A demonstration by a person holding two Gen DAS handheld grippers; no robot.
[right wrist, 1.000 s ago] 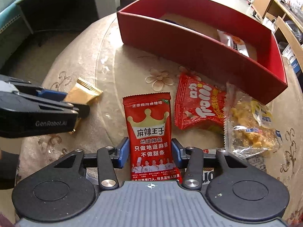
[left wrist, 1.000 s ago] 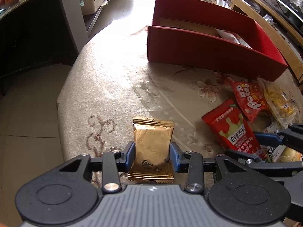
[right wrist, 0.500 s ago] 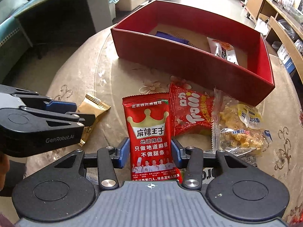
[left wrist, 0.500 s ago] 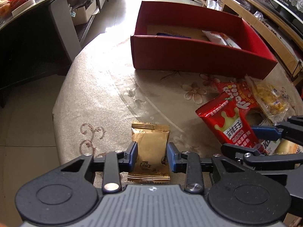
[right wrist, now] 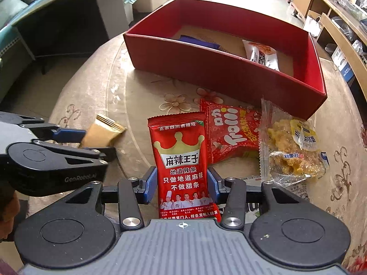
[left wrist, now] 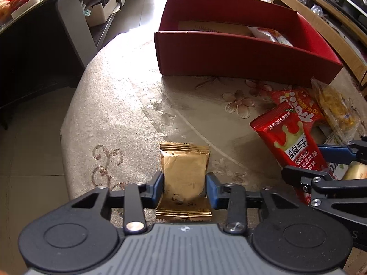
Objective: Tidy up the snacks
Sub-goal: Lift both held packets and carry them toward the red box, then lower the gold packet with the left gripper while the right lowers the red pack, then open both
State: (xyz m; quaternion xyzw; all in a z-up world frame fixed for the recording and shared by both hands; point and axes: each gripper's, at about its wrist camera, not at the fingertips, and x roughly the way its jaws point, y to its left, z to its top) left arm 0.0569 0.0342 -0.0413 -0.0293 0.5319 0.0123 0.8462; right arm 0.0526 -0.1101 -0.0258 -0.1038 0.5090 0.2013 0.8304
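Note:
My left gripper [left wrist: 184, 189] is shut on a gold foil packet [left wrist: 184, 174], lifted above the round table. The same gold packet [right wrist: 103, 131] shows at the left of the right wrist view, pinched by the left gripper [right wrist: 91, 141]. My right gripper [right wrist: 182, 184] is shut on a tall red spicy-strip packet [right wrist: 180, 158] with a gold crown, also off the table. That red packet [left wrist: 292, 146] appears at the right of the left wrist view. A red cardboard box [right wrist: 206, 66] stands beyond both, open on top, holding a purple packet [right wrist: 199, 42] and a white-orange packet [right wrist: 261, 53].
On the beige embroidered tablecloth [left wrist: 128, 119] lie a red packet with white letters [right wrist: 231, 133] and a clear bag of yellow snack pieces [right wrist: 291, 151], right of my right gripper. More wrappers lie under them. Dark furniture [left wrist: 34, 52] stands left; wooden shelves [right wrist: 332, 23] stand right.
Both cameras have risen and drawn nearer the red box, so more of its inside shows. Each gripper keeps its packet.

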